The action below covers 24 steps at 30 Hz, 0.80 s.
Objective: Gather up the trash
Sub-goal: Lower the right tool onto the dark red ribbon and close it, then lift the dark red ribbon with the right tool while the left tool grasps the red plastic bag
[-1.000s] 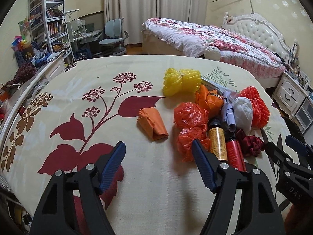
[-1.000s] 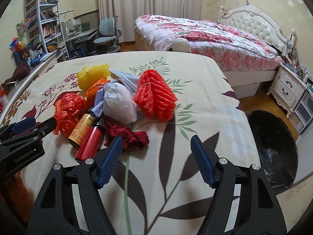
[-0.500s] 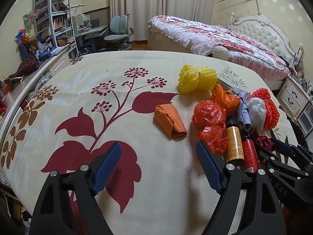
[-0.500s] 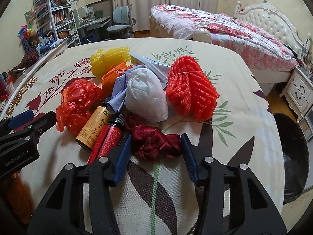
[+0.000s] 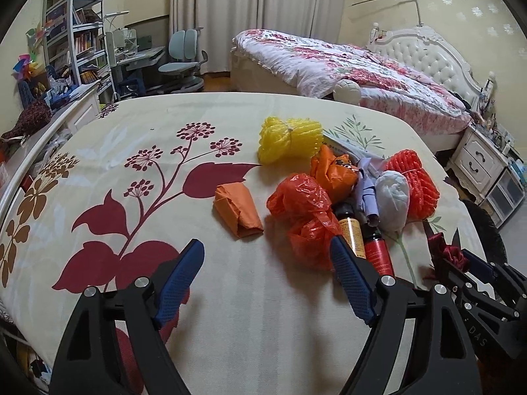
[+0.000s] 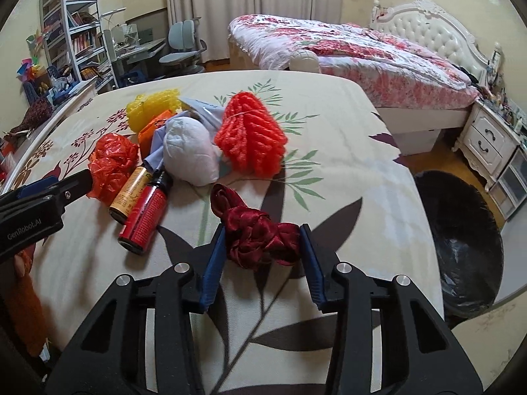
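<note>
Sideways, "GenRobot.AI" marks the gaping left tool (image 6: 56,186); right tool (image 6: 262,242) clamps the maroon ribbon (image 6: 260,233)

Black-framed right claw (image 6: 262,256), blue ribbed pads, silver screws.

We see a bed (image 5: 138,151) with a cream cover printed with dark red leaves and flowers. Lying on it in a loose cluster: yellow foam netting (image 5: 290,138), an orange folded bag (image 5: 238,210) a bit apart to the left, crumpled red-orange plastic bags (image 5: 304,214), another orange bag (image 5: 332,171), a white bundle (image 6: 191,151) on pale blue cloth, red foam netting (image 6: 252,135), and two bottles lying side by side, one amber (image 6: 130,194), one red (image 6: 143,217). A dark red ribbon wad (image 6: 260,237) lies near the bottles, nearest the bed's front edge.
</note>
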Available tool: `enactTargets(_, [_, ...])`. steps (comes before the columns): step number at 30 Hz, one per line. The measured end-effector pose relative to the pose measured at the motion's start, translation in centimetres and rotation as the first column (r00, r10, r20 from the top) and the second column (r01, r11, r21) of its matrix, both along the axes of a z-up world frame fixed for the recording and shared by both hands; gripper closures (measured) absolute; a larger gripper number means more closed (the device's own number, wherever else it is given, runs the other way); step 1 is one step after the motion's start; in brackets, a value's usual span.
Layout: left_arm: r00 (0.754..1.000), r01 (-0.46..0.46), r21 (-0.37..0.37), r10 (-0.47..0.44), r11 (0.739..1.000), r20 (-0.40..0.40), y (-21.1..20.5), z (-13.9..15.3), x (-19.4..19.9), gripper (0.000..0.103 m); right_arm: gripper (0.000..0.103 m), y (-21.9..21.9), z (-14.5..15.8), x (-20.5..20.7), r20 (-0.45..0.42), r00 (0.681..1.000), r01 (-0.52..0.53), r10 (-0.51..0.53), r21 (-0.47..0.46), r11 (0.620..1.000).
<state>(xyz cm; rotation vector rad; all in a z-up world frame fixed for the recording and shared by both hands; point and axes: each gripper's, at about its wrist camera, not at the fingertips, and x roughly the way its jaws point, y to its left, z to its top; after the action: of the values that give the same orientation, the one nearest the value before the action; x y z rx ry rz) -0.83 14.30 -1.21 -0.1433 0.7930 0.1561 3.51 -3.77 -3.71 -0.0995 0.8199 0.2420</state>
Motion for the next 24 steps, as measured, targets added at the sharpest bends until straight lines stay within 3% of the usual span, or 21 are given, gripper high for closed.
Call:
enactTargets(11, [1.0,0.008,-0.006,-0.008,1.0,-0.006,-0.9,0.4,-0.2,0.024,0.061,-3.8,-0.2,0.2,0.002,0.996,0.085,-0.085,0.023,0.996])
enactTargets(22, [0.999,-0.027,-0.002,0.027,1.0,-0.035,-0.8,-0.8,1.5,0.023,0.061,-3.9,-0.5,0.2,-0.002,0.996,0.086,-0.086,0.042,0.995])
enactTargets(24, [0.998,-0.028,-0.017,0.027,0.999,-0.049,-0.6,-1.2,1.8,0.033,0.061,-3.9,-0.5,0.2,-0.002,0.996,0.085,-0.085,0.043,0.995])
